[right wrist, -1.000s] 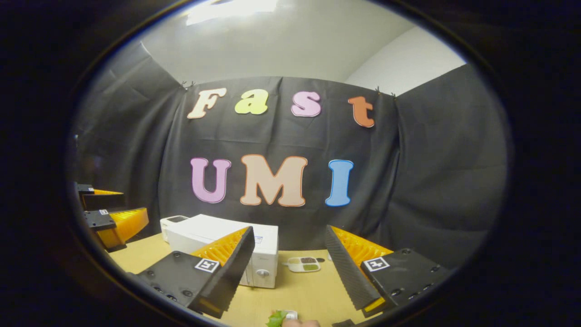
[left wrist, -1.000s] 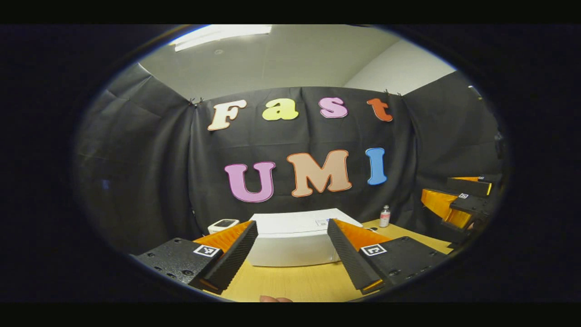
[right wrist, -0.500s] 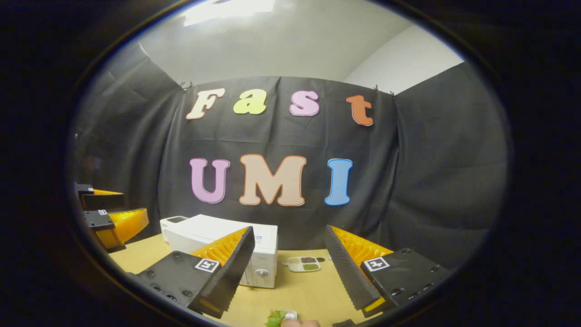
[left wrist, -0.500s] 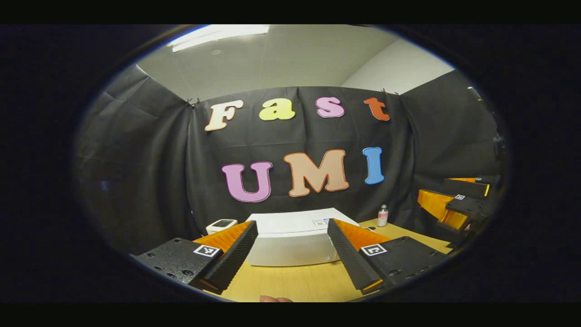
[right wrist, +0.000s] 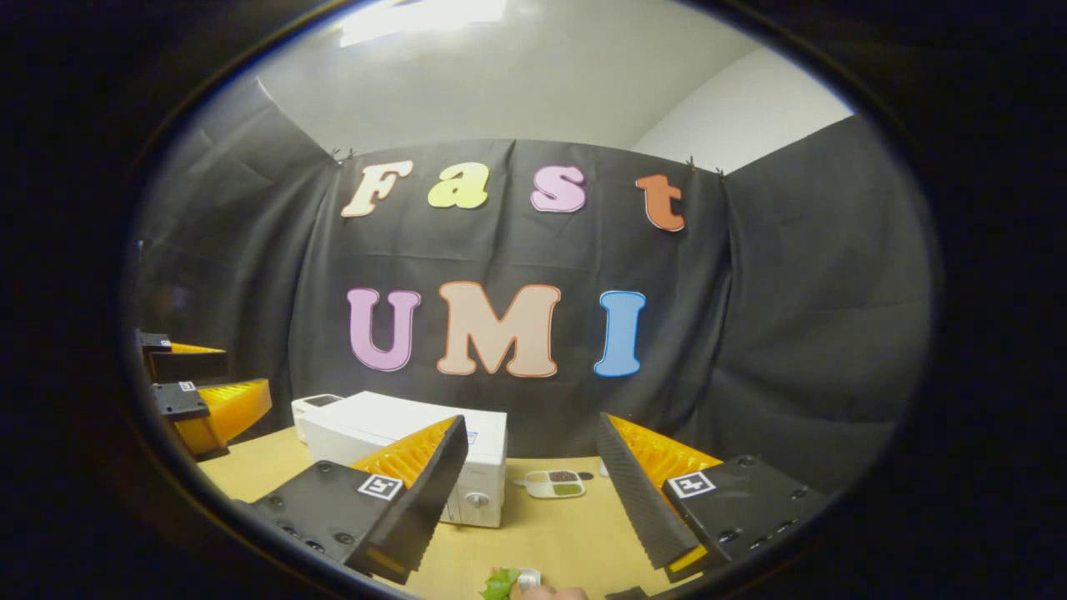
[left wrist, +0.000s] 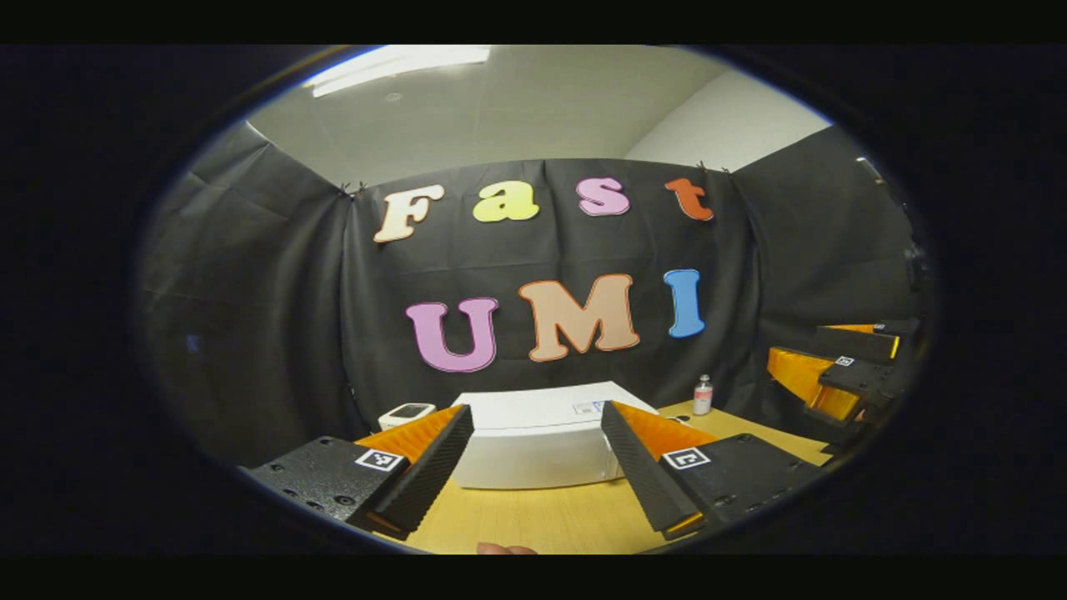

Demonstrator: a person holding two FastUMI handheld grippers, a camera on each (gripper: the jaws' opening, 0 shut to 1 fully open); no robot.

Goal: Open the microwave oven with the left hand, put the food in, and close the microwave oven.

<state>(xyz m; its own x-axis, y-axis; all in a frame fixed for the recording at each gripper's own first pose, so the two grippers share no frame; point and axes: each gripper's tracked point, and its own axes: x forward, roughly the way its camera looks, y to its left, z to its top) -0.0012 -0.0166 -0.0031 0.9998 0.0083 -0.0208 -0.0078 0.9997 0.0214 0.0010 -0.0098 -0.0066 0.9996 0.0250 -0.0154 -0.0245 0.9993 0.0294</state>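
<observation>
Almost nothing is moved since before: both grippers are held wide apart above the wooden table, facing the boxy white microwave oven, maybe shut.

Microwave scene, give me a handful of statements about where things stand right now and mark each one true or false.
1. The microwave has its door closed. True.
2. The left claw is shut on the microwave. False: its fingers stand wide apart, short of the microwave, holding nothing.
3. The right claw is open and holds nothing. True.
4. A small bottle stands on top of the microwave. False: it stands on the wooden table, off to one side of the microwave.
5. A small divided dish lies on the table beside the microwave. True.
</observation>
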